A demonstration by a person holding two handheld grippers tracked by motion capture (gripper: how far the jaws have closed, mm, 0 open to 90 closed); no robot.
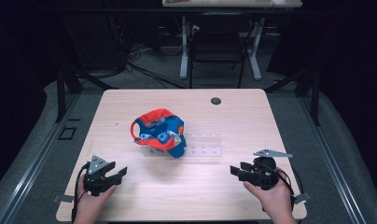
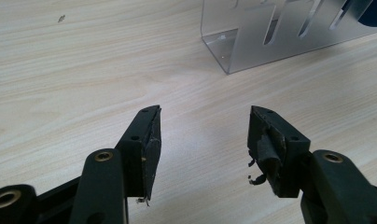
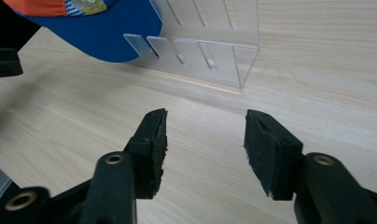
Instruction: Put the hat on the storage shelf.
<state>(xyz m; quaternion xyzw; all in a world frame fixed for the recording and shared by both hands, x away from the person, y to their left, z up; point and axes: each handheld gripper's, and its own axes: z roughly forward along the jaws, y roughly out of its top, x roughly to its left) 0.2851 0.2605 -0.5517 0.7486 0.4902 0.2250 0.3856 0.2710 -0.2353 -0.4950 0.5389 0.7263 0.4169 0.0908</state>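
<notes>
A blue and red cap (image 1: 160,132) with a printed pattern rests on the left end of a clear acrylic slotted rack (image 1: 203,145) in the middle of the wooden table (image 1: 186,102). My left gripper (image 1: 119,173) lies low at the front left, open, with bare wood between its jaws (image 2: 203,140). At the front right my right gripper (image 1: 236,171) stands open and empty (image 3: 205,140), pointing toward the rack (image 3: 210,42) and the cap's blue brim (image 3: 107,32). The rack's corner (image 2: 252,37) shows ahead of the left jaws.
A round cable hole (image 1: 216,101) sits near the table's far edge. Beyond the table stand a dark chair (image 1: 218,42) and another desk on white legs (image 1: 184,46). Bare wood lies between each gripper and the rack.
</notes>
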